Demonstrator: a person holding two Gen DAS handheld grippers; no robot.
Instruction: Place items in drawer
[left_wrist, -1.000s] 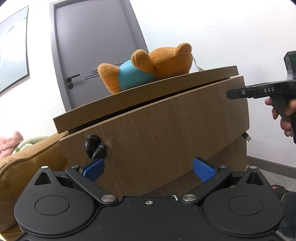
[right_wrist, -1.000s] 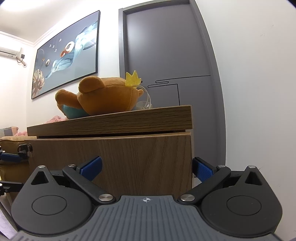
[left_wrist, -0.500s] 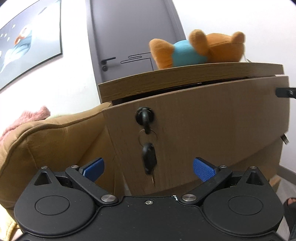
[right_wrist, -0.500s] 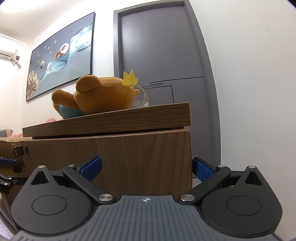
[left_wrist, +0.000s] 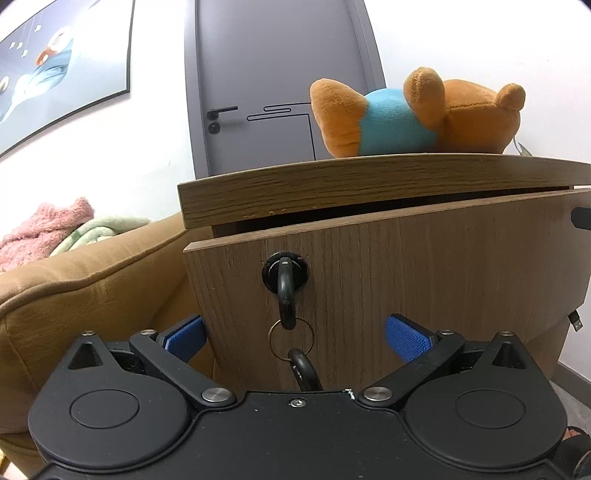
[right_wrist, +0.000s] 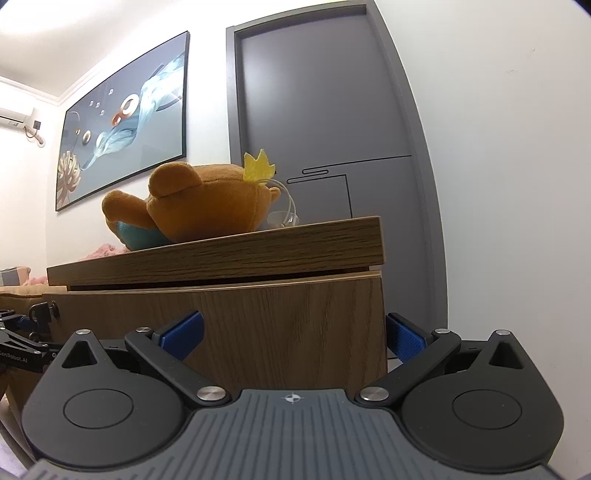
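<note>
A person is holding two grippers low before a wooden cabinet (left_wrist: 424, 266). The left gripper (left_wrist: 295, 332) is spreading its jaws wide around the key (left_wrist: 286, 291) hanging in the drawer front (right_wrist: 258, 321). The right gripper (right_wrist: 293, 332), jaws wide and empty, is facing the drawer's right end. An orange plush bear (left_wrist: 417, 114) is lying on top
</note>
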